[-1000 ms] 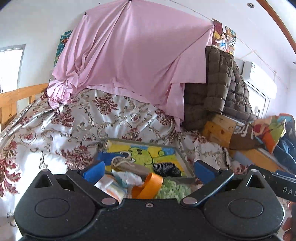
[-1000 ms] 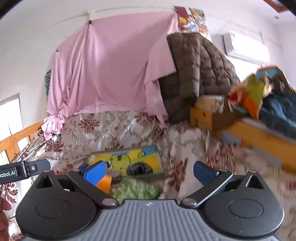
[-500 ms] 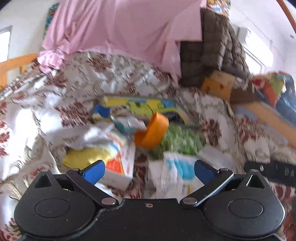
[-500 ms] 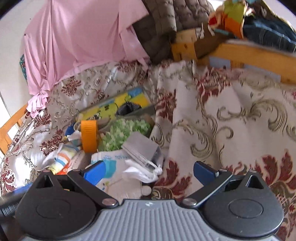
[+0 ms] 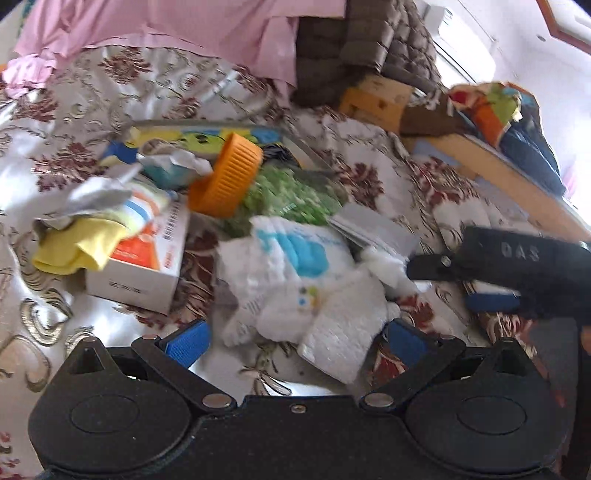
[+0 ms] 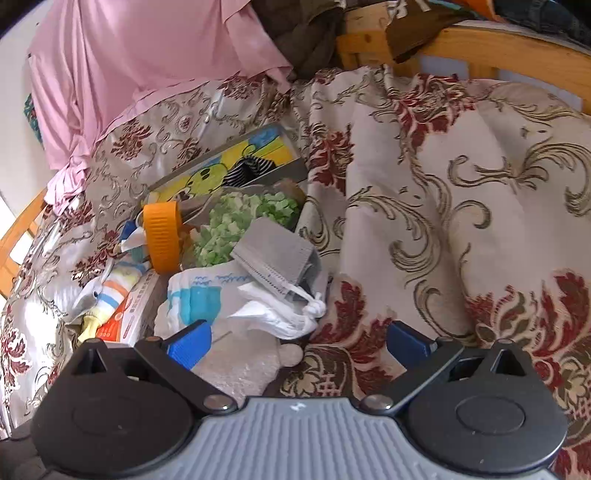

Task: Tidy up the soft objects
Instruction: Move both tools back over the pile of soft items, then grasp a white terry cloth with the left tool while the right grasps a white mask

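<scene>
Before both spread, empty claws (image 5: 295, 338) (image 6: 299, 341), white diaper (image 5: 291, 266), orange lid (image 5: 227, 175), box (image 5: 147, 266).

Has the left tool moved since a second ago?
Yes. The left tool has dipped down and forward toward the pile: the orange lid, once just above its fingers, now sits farther up, and the pink sheet has slid toward the top edge.

white padded cloth (image 5: 334, 325): motion-blurred | white box (image 5: 147, 266): print unreadable | striped cloth (image 6: 245, 170): mostly hidden
</scene>
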### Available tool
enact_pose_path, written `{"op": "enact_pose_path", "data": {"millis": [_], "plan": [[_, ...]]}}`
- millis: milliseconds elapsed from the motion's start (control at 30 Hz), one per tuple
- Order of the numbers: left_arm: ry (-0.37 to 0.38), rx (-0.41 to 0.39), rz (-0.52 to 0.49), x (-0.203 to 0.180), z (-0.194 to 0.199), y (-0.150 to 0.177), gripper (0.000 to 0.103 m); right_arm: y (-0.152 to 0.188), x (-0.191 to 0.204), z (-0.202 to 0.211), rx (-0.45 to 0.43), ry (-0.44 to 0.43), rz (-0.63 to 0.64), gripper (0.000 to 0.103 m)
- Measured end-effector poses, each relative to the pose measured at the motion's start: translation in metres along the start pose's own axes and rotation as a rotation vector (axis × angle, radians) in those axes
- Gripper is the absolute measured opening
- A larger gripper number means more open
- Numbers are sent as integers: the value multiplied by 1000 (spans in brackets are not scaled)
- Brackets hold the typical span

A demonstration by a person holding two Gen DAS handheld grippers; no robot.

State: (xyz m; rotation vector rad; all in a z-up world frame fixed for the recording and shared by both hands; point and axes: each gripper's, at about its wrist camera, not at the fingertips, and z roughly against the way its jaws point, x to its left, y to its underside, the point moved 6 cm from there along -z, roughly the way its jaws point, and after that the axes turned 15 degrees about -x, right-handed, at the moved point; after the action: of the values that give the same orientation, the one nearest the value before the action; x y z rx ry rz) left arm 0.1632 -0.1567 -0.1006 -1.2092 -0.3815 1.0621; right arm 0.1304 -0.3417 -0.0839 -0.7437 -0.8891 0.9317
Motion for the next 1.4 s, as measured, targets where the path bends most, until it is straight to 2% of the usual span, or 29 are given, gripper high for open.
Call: {"op": "enact_pose_path", "data": {"millis": [167,267,433,600,700,933,1100,1167,1267,1400], "plan": [[52,51,-55,-12,-11,10,102,-2,4,-11,23,-37,5,102],[69,81,-49,-15,-17,14,102,-3,2,-18,40,-63,-9,100],[115,128,37,-14,-27,20,99,-2,0,-26,59,-90,-52,92],[168,146,132,-15,-36,26,94,2,-1,-33,73,-93,-76,83],[174,152,162,-14,-43,30,93,4,1,-34,73,-100,-67,79],[182,156,247,-9,-56,32,92,8,-2,-37,80,-88,-78,54],[170,151,282,-5,-59,30,71,7,-2,-34,64,-90,-78,33],[172,152,289,-6,-58,30,60,6,0,-32,57,-96,-74,23],[180,150,302,-6,-52,31,49,4,1,-29,33,-97,-70,19],[183,106,315,-8,-44,25,40,-1,-1,-24,-1,-94,-79,18]]}}
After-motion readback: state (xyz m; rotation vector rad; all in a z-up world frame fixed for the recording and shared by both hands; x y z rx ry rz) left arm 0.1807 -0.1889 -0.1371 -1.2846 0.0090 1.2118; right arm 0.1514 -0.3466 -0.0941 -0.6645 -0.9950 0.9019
